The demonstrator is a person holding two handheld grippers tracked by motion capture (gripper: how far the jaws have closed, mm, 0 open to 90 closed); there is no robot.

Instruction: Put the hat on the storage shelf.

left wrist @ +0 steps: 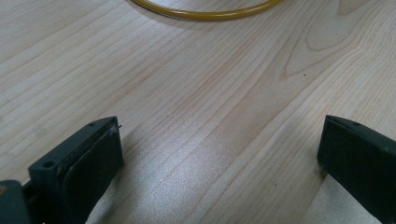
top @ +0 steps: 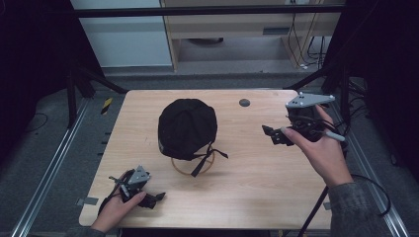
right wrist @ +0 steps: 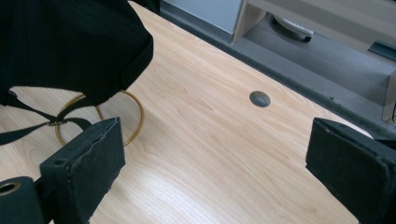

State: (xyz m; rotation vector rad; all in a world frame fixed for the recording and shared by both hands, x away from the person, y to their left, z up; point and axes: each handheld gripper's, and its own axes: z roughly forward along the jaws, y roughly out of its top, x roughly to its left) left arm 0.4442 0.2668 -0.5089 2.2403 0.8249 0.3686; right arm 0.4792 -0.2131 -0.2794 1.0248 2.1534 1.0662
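A black cap (top: 187,127) sits on a stand with a yellow ring base (top: 191,168) in the middle of the wooden table (top: 247,182); its black straps (top: 207,157) hang down toward the ring. In the right gripper view the cap (right wrist: 70,46) fills the upper left over the ring (right wrist: 135,116). The ring's edge (left wrist: 205,14) crosses the top of the left gripper view. My left gripper (top: 157,199) rests low at the table's front left, open, nothing between its jaws. My right gripper (top: 272,134) hovers right of the cap, open and empty.
A small grey round cap (top: 244,102) is set in the table near its far edge, also seen as a grey disc (right wrist: 259,98) in the right gripper view. Metal rails (top: 54,163) run along both sides. A cabinet (top: 237,29) and cables stand beyond.
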